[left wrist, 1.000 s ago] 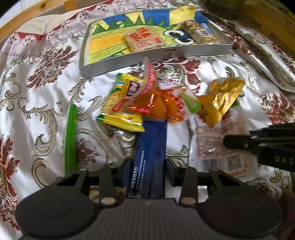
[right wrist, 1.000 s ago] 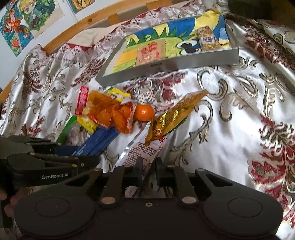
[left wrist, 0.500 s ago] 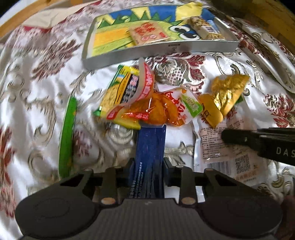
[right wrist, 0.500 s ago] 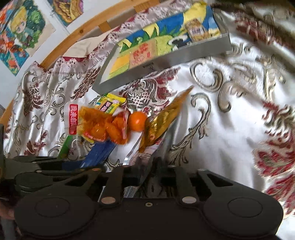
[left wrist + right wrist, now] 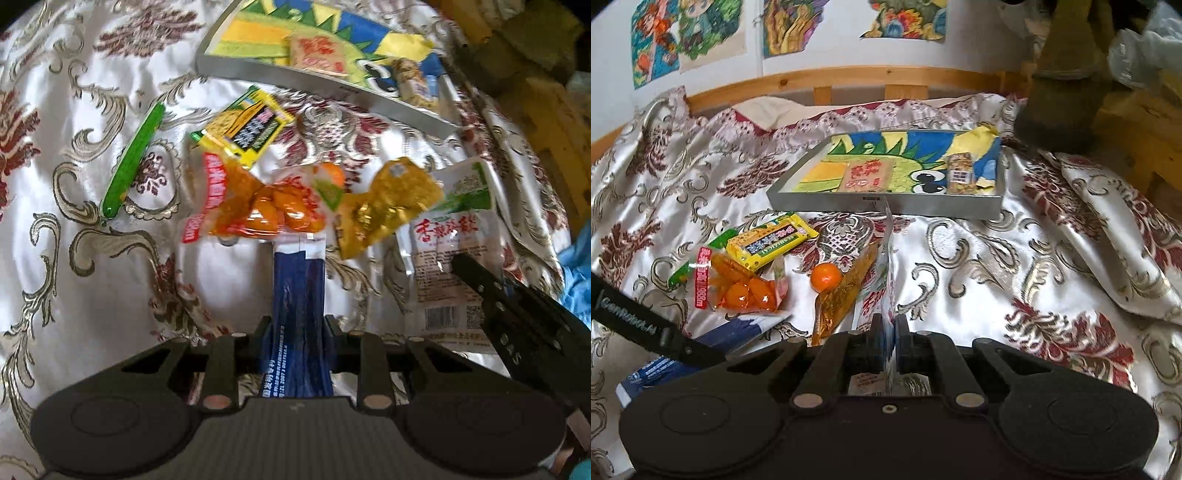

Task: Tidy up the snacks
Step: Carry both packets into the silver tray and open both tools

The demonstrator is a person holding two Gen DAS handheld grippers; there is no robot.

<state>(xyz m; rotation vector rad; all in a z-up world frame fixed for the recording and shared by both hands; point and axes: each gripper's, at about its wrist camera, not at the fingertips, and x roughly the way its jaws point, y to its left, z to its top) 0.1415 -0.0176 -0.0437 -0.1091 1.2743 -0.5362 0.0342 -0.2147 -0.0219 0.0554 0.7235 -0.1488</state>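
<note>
1. The left tongs [image 5: 297, 328] tilt steeply down at the near left, jaws closing on a dark blue packet [image 5: 298, 291].
2. The right tongs [image 5: 888, 328] point less steeply, clamped tight on the edge of a white snack pouch [image 5: 882, 284].
3. Far on the bed, the grey tray [image 5: 886, 206] holds a pink packet [image 5: 866, 173] left and a nut bar [image 5: 960, 173] right.

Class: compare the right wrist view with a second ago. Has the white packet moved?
Yes. The white packet has risen off the bedspread; it now stands on edge in the right hand-held gripper, its top reaching the tray wall.
</note>
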